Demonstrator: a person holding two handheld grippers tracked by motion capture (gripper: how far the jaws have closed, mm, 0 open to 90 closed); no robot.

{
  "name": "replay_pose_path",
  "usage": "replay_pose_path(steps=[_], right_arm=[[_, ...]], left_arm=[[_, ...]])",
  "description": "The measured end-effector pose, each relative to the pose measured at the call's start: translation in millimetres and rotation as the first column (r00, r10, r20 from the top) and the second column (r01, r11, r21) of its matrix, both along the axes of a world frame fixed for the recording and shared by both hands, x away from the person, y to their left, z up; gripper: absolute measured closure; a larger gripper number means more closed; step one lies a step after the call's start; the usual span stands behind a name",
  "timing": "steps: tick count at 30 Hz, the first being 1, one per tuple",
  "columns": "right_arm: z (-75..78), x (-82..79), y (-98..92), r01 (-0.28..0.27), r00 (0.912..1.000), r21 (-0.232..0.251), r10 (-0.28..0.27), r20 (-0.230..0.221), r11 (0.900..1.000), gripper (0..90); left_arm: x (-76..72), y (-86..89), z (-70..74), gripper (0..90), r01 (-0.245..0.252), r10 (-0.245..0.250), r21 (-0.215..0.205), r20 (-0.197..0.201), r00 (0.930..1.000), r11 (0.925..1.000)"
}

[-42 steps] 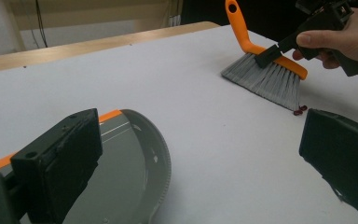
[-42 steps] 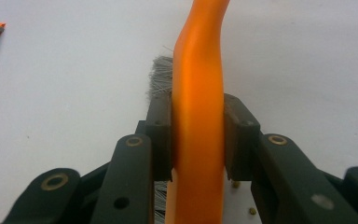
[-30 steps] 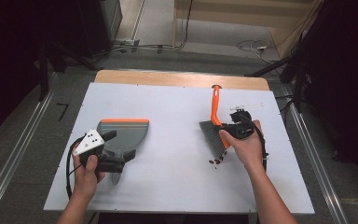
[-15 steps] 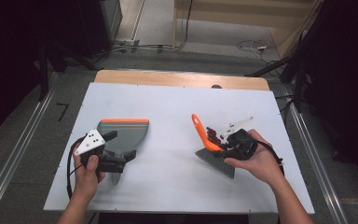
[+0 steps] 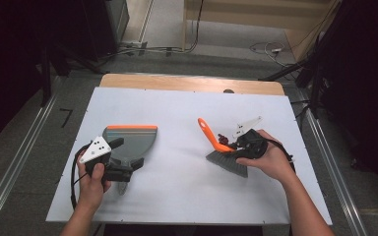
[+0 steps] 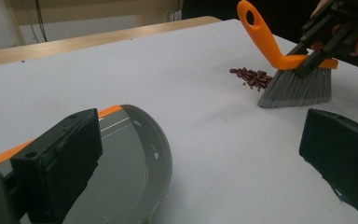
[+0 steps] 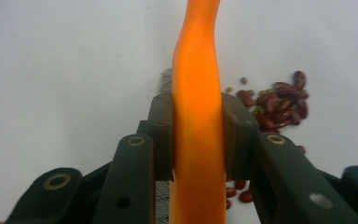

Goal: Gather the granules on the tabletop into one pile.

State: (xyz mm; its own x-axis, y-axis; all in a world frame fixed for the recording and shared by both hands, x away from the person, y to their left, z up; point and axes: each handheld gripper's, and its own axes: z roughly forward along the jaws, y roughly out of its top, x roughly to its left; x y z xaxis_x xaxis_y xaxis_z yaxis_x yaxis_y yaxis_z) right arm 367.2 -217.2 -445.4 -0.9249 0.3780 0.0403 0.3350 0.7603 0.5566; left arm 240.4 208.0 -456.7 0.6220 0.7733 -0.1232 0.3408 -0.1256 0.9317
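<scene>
On table (image 5: 187, 105) | 1 brush (image 5: 216, 143) | 1 dustpan (image 5: 130, 140) | 1 bean pile (image 6: 254, 78)

The right claw (image 5: 236, 146) has swung the brush (image 5: 221, 150) round since a second ago: back then the orange handle (image 5: 207, 132) stood straight away from the person, above the claw, and now it leans off to the claw's left. The bristles (image 5: 229, 163) have turned with it, from under the handle to a spread below the claw, down on the surface (image 5: 177, 108). The hand (image 5: 270, 160) has come nearer the person and a touch rightward. Red beans (image 6: 251, 77) lie just beside the bristle tips.
</scene>
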Motion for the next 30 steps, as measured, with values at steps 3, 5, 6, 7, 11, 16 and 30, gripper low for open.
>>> replay_pose_path(steps=[3,5,6,7,11,16,30], right_arm=[[-0.5,9.6,-2.3,0.002,1.0000,0.009,-0.002,0.007,1.000,67.8],[-0.4,14.6,-2.1,0.012,0.9999,0.008,-0.012,0.007,1.000,67.8],[0.1,16.2,-2.1,0.016,0.9999,0.005,-0.016,0.005,1.000,67.8],[-0.2,18.7,-1.9,0.011,0.9999,0.010,-0.011,0.012,1.000,67.8],[0.2,25.7,-2.6,0.030,0.9993,0.010,-0.030,0.024,1.000,67.8],[-0.1,31.9,-5.7,0.057,0.9978,0.018,-0.057,0.032,0.998,67.8],[6.5,32.2,-6.2,0.059,0.9975,0.025,-0.060,0.037,0.998,68.1]], left_arm=[[0.1,0.3,0.0,0.0,0.000,0.000,0.000,-0.001,1.0000,1.0000],[0.0,0.4,0.0,0.0,-0.001,0.001,-0.001,-0.001,1.0000,1.0000],[-0.1,0.5,0.1,0.0,0.000,0.000,0.000,-0.001,1.0000,1.0000],[-0.1,0.6,0.3,0.0,0.002,-0.002,0.000,-0.001,1.0000,1.0000],[-0.4,-0.1,0.3,0.0,-0.001,0.001,-0.001,-0.001,1.0000,1.0000],[-0.4,-0.4,0.2,0.0,-0.001,0.001,-0.002,-0.003,1.0000,1.0000],[-0.1,0.4,0.4,0.0,0.000,0.000,-0.001,-0.002,1.0000,1.0000]])
